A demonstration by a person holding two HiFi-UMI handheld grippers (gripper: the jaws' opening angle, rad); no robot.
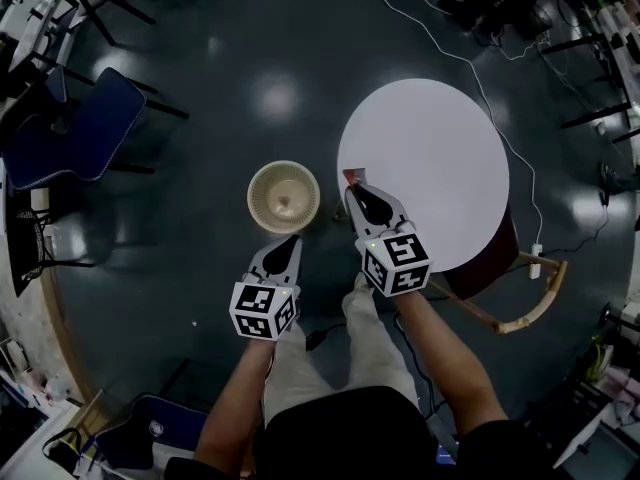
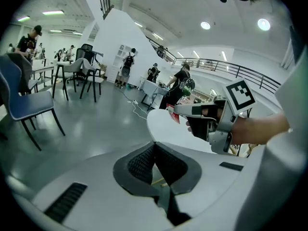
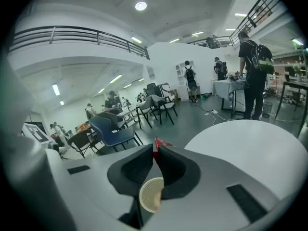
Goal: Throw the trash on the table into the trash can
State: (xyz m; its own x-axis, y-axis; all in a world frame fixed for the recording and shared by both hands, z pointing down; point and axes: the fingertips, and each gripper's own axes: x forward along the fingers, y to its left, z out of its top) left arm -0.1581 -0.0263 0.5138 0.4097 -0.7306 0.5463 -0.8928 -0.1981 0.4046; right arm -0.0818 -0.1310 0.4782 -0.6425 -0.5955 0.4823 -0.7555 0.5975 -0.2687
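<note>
The left claw (image 1: 291, 241) is hovering clenched and empty just beside the trash can (image 1: 284, 197). The right claw (image 1: 357, 190) is pinching a red wrapper (image 1: 350, 176) by a thin edge over the rim of the worktop (image 1: 440, 158); releasing before reaching the can would be dropping it onto the floor (image 1: 200, 88).

Red wrapper (image 1: 349, 176) in right tongs (image 1: 356, 186), near cream trash can (image 1: 284, 197)

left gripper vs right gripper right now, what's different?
Load: the right gripper is shut on a red piece of trash; the left gripper is shut with nothing in it.
Place: the right gripper has its tip at the edge of the white table; the left gripper is over the floor, beside the trash can.
Shared: both point away from the person.
</note>
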